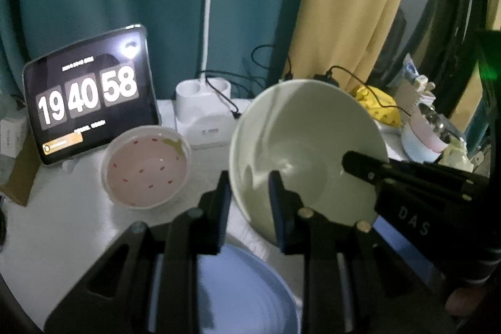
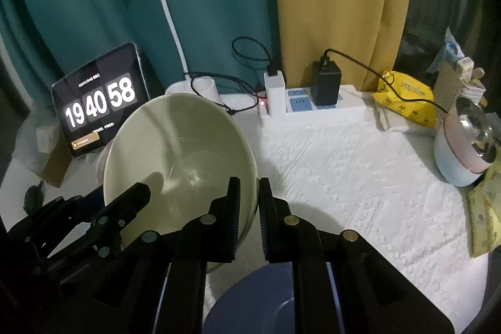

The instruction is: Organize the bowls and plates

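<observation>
Left wrist view: the left gripper (image 1: 249,199) has its jaws nearly closed on the near-left rim of a large pale green ceramic bowl (image 1: 300,146), one pad outside the wall and one inside. The bowl is tilted and held off the white textured table cover (image 1: 62,240). The right gripper (image 1: 353,161) reaches in from the right and grips the opposite rim. Left of the green bowl sits a small pink bowl with red speckles (image 1: 147,168), apart from it, and below the fingers lies a light blue round plate (image 1: 244,287). Farther back stand a tablet showing a flip clock (image 1: 90,96) and a white desk lamp (image 1: 206,108).

In the right wrist view, the right gripper (image 2: 249,208) pinches the bowl's (image 2: 178,155) right rim with jaws almost shut; the left gripper (image 2: 134,196) holds the left side. A white power strip (image 2: 313,108) lies far behind.
</observation>
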The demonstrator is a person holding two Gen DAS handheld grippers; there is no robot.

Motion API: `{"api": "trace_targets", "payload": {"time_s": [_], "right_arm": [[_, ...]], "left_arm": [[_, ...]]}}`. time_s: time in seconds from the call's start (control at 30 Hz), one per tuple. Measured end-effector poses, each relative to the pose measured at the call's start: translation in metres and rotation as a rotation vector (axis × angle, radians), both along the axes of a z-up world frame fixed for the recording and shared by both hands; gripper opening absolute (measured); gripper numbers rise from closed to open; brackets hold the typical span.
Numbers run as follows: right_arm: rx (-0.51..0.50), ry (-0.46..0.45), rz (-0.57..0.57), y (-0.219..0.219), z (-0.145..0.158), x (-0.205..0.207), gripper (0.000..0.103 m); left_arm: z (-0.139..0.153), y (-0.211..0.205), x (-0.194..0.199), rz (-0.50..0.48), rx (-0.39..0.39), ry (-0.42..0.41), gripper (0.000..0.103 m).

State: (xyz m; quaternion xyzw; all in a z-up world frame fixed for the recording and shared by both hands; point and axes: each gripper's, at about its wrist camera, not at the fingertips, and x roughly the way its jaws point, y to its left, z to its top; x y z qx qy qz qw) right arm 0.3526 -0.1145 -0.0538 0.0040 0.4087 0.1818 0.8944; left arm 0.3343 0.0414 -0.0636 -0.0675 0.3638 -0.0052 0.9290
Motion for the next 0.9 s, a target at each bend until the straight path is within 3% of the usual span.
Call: {"api": "trace_targets", "payload": {"time_s": [0.9], "right_arm": [[0.034,-0.059,-0.046,-0.049,0.029,-0.064,0.012]], "left_arm": [[0.032,-0.046,-0.059,-0.052,0.002,-0.061,0.024]]}}
